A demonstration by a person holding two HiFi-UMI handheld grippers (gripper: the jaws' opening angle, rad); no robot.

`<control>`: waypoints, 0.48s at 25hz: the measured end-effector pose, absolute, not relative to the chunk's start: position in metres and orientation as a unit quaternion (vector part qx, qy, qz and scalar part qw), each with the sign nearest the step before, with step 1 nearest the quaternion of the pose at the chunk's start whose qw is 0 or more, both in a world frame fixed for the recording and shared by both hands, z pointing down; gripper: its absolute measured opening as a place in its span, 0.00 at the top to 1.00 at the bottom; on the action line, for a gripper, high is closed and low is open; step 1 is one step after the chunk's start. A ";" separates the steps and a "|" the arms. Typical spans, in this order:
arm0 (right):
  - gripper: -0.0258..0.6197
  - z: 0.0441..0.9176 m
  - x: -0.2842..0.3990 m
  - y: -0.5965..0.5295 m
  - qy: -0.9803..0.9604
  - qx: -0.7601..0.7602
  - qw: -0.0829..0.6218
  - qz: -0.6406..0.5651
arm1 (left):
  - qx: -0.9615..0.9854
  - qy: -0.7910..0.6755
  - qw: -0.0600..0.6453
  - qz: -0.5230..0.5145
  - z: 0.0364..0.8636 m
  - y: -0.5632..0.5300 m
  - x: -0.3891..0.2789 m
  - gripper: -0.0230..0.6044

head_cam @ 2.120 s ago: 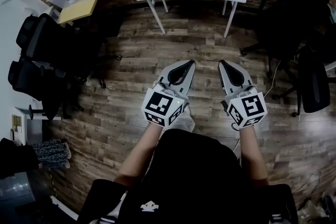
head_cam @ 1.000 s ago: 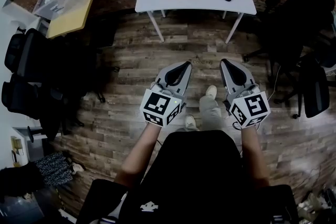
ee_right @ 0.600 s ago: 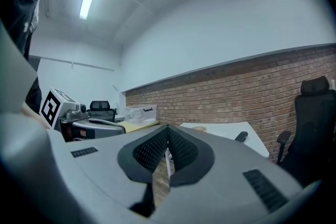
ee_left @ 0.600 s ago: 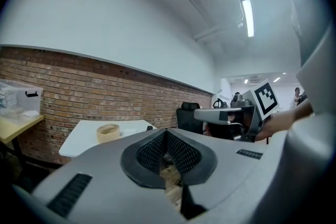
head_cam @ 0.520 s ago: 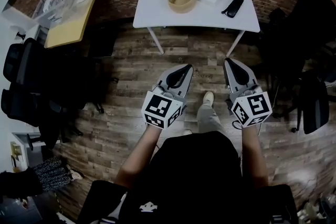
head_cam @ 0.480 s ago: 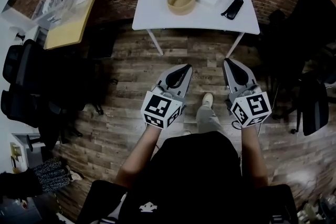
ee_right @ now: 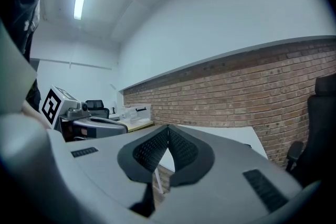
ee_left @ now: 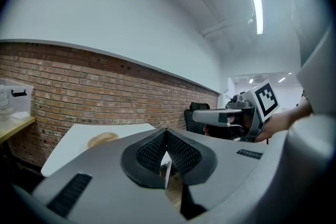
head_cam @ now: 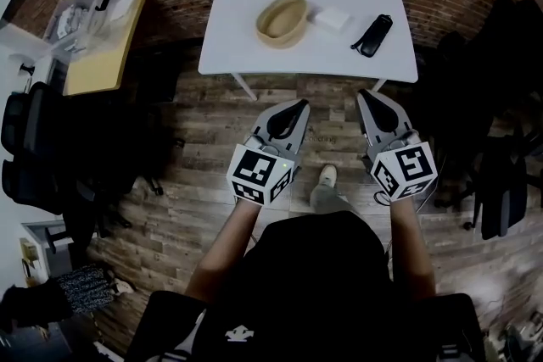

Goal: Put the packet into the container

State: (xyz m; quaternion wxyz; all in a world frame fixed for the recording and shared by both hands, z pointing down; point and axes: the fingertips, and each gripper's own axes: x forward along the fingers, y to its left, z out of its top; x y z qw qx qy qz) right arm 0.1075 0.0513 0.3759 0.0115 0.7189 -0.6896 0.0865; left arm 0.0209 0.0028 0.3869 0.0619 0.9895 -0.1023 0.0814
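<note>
A white table [head_cam: 310, 55] stands ahead against the brick wall. On it lie an oval tan container [head_cam: 282, 19], a small white packet [head_cam: 332, 18] just right of it, and a black slim object [head_cam: 372, 35] farther right. My left gripper [head_cam: 302, 103] and right gripper [head_cam: 361, 94] are held side by side over the wooden floor, short of the table's near edge, both shut and empty. In the left gripper view the jaws [ee_left: 166, 131] meet, with the container [ee_left: 103, 139] beyond on the table. The right gripper [ee_right: 168, 128] shows its jaws pressed together too.
A yellow side table [head_cam: 97, 55] with a clear plastic box [head_cam: 81, 13] stands at the left. Black office chairs stand at the left [head_cam: 30, 148] and right [head_cam: 501, 182]. The person's foot [head_cam: 327, 175] is on the floor between the grippers.
The white table has come nearer in the head view as the person walks toward it. Both grippers stay shut and side by side.
</note>
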 end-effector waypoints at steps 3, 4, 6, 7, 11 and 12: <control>0.95 0.373 0.131 0.036 -0.694 0.715 0.012 0.085 | 0.989 -0.105 0.059 0.081 0.383 -0.011 0.045 0.96; 0.95 0.372 0.138 0.031 -0.695 0.714 0.010 0.084 | 0.989 -0.107 0.058 0.080 0.381 -0.015 0.052 0.96; 0.95 0.371 0.148 0.023 -0.699 0.711 0.007 0.083 | 0.989 -0.110 0.055 0.079 0.378 -0.023 0.063 0.96; 0.95 0.371 0.153 0.018 -0.700 0.709 0.006 0.083 | 0.989 -0.112 0.054 0.080 0.378 -0.027 0.068 0.96; 0.95 0.372 0.172 0.001 -0.707 0.703 0.006 0.080 | 0.988 -0.121 0.049 0.080 0.377 -0.043 0.087 0.96; 0.95 0.372 0.176 -0.003 -0.709 0.701 0.007 0.080 | 0.988 -0.124 0.047 0.079 0.377 -0.046 0.091 0.96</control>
